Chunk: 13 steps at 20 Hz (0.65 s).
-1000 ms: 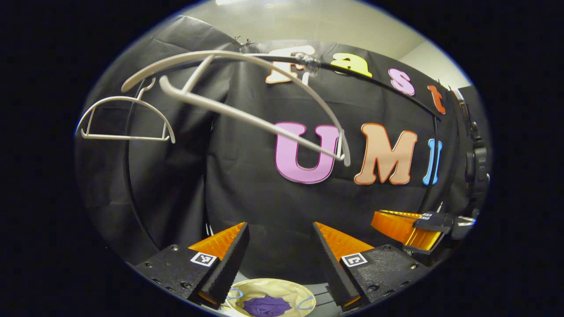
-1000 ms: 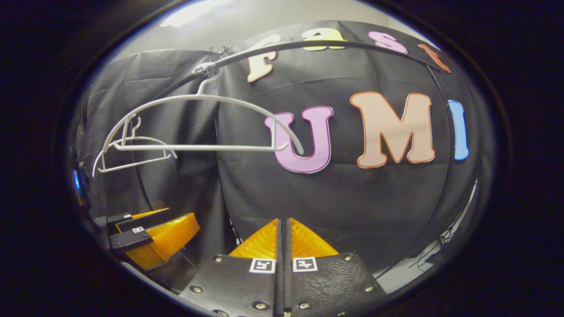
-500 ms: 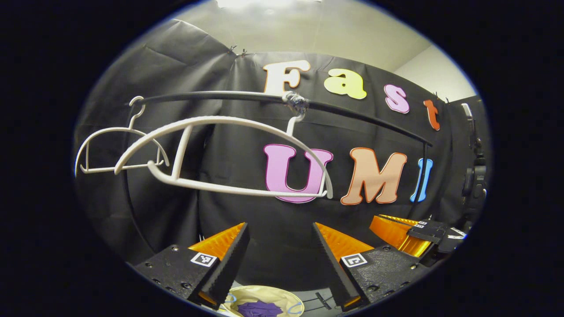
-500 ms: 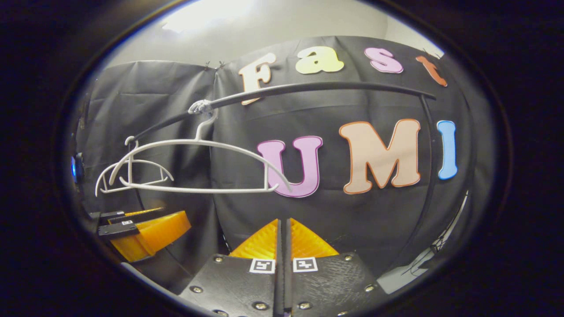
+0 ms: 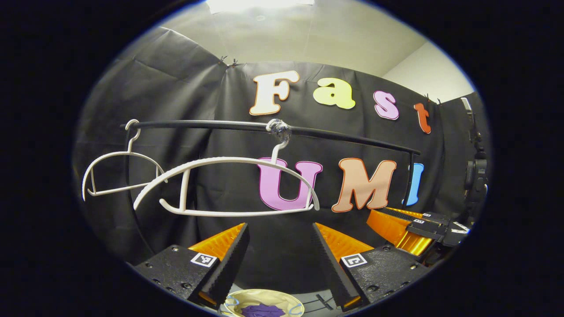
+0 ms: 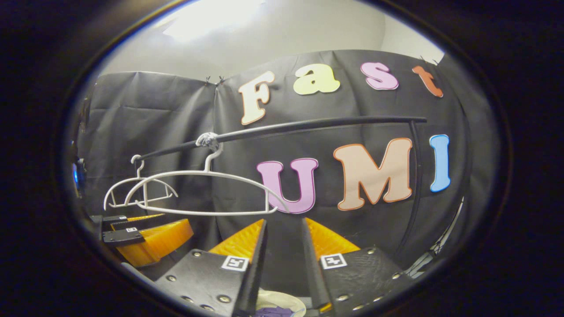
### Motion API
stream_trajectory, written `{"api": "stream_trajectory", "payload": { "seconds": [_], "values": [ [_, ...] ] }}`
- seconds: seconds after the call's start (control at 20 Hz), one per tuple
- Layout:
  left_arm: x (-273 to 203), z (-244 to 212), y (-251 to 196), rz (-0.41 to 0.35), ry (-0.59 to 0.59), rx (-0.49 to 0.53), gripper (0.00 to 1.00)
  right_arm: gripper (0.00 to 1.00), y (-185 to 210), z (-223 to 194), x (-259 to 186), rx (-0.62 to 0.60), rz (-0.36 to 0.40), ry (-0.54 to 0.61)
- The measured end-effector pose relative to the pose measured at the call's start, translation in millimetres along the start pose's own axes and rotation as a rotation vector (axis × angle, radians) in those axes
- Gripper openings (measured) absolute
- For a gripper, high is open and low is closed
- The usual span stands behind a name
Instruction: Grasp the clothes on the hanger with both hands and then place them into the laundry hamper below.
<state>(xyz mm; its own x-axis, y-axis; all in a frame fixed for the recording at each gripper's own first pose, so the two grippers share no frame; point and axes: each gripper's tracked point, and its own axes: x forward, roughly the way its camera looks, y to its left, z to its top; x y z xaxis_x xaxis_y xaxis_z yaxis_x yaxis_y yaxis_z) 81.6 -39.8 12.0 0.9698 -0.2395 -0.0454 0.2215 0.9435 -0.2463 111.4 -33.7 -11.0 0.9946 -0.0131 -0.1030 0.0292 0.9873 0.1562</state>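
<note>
In the left gripper view, the left tongs (image 5: 281,246) stand spread wide with nothing between their fingers. Low between them lies the laundry hamper (image 5: 233,297), a pale round basket with blue loop handles, and the purple clothes (image 5: 262,311) sit bunched inside it. Above, a black rail (image 5: 352,140) runs across the booth. Two white hangers hang from it, both bare: the nearer hanger (image 5: 229,160), hooked at a taped spot about mid-rail, and a farther hanger (image 5: 115,155) at the rail's left end. The right tongs (image 5: 407,226) appear at the right edge of this view — their opening cannot be told from there.

In the right gripper view, the right tongs (image 6: 283,246) are parted by a narrow gap and grip nothing. A sliver of the hamper's rim (image 6: 282,300) shows below that gap, with a bit of the purple cloth in it. The left tongs (image 6: 132,233) sit low at the left — under the two hangers.
</note>
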Motion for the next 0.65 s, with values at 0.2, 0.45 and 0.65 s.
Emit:
{"api": "stream_trajectory", "payload": {
  "seconds": [0.2,0.45,0.65],
  "values": [
    [-5,4,-2,-0.003,-0.005,0.028,0.87,0.76,-2,11,-11,0.008,-0.014,-0.025],
    [-12,12,-4,-0.018,-0.029,0.1,0.95,0.94,-7,15,-28,-0.023,-0.055,-0.042],
    [-15,20,-21,-0.076,-0.052,0.117,0.92,0.96,-17,25,-48,-0.069,-0.115,-0.061]
  ]
}}
